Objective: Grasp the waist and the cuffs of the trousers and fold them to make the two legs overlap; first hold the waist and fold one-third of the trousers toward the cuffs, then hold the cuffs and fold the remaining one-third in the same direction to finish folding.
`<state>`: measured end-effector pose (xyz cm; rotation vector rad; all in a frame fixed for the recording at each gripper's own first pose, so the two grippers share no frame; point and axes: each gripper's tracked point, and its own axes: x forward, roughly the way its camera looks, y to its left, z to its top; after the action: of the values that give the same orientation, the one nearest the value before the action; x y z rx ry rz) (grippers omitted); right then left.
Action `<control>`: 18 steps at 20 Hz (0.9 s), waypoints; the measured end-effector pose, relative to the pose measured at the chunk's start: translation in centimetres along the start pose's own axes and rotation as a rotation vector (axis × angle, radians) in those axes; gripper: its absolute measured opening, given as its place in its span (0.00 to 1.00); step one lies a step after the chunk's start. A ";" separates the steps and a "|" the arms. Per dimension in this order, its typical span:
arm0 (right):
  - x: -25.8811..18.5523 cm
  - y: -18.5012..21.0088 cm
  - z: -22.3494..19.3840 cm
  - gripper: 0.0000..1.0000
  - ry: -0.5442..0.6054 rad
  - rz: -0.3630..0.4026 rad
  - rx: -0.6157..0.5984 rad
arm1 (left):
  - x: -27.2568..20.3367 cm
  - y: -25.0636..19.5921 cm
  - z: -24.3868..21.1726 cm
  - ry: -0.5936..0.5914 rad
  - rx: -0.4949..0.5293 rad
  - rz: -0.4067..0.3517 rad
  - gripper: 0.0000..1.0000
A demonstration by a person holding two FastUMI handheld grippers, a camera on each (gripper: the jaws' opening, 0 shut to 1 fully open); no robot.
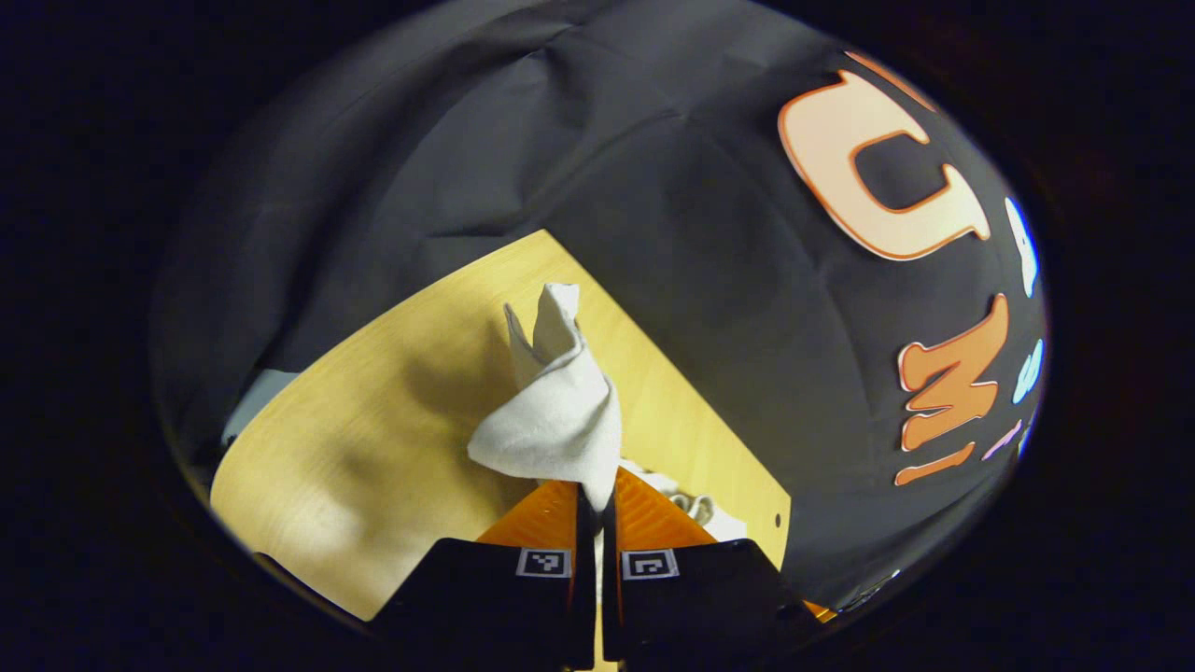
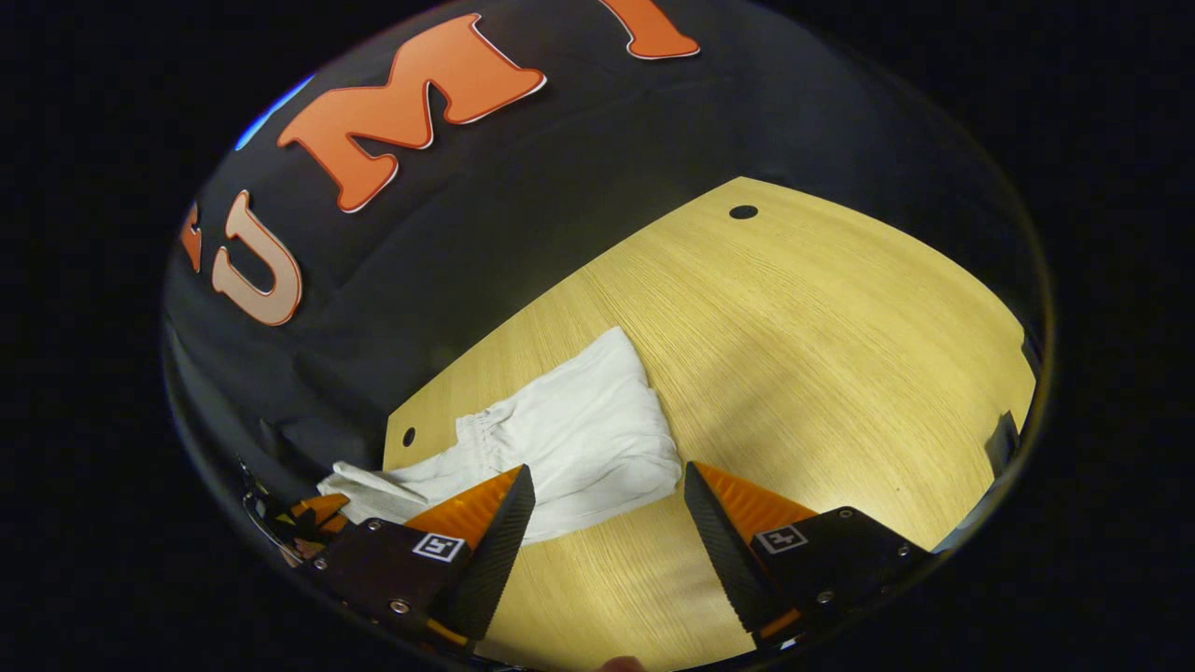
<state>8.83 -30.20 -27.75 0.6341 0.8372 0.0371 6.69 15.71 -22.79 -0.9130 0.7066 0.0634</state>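
Observation:
The white trousers (image 2: 569, 443) lie folded on the wooden table (image 2: 822, 336), with a gathered band showing toward their left side. My right gripper (image 2: 607, 490) hovers open just in front of their near edge, nothing between its fingers. In the left gripper view my left gripper (image 1: 595, 499) is shut on a bunch of the white trousers (image 1: 560, 411), which stands up above the fingertips as a crumpled peak. The other gripper (image 2: 308, 523), holding that lifted end, shows at the far left of the right gripper view.
The table (image 1: 373, 439) has small holes (image 2: 743, 212) near its edges. The black cloth wall (image 1: 560, 140) runs close behind the table. Bare wood stretches to the right of the trousers in the right gripper view.

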 end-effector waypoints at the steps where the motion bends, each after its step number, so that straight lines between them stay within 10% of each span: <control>1: -0.1 -0.6 0.3 0.97 0.005 0.000 -0.024 | -0.2 -1.9 -0.3 -0.008 0.010 -0.008 0.06; 18: -1.6 -7.5 3.1 0.99 0.033 0.047 -0.195 | 4.6 -21.2 -9.5 0.021 0.138 -0.080 0.06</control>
<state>8.33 -38.31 -29.13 0.4707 0.8386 0.1697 12.32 -5.69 -14.45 -0.8094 0.6844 -0.0654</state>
